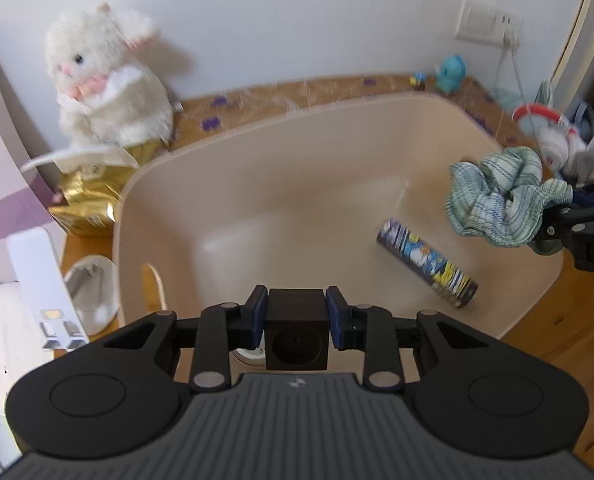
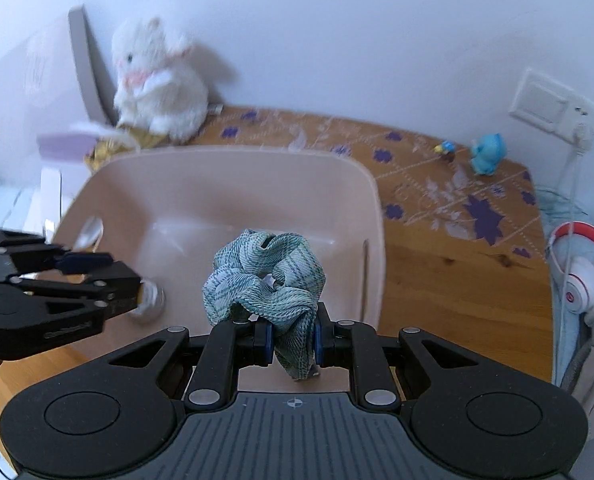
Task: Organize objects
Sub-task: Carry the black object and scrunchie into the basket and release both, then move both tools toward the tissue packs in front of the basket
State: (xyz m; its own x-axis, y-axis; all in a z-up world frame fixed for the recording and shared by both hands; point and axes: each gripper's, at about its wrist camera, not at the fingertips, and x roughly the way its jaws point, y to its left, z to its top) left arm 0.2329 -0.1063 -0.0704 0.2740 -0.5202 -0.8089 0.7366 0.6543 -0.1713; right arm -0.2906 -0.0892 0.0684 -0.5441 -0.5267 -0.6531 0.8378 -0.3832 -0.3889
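Observation:
A beige plastic bin [image 1: 233, 184] stands on the wooden table, also in the right wrist view [image 2: 201, 184]. A printed cylindrical tube [image 1: 427, 262] lies inside it. My left gripper [image 1: 296, 316] is shut on a black cube-shaped object [image 1: 296, 330] above the bin's near rim; it shows from the side at the left of the right wrist view [image 2: 131, 290]. My right gripper [image 2: 293, 340] is shut on a green plaid scrunchie [image 2: 263, 276] held over the bin; the scrunchie also shows at the right of the left wrist view [image 1: 505, 196].
A white plush rabbit [image 1: 105, 76] sits on a gold package [image 1: 93, 196] at the back left. A small blue figurine [image 2: 487, 154] stands on the patterned mat [image 2: 417, 176] near a wall socket [image 2: 553, 106]. White and red headphones [image 2: 585, 276] lie at the right edge.

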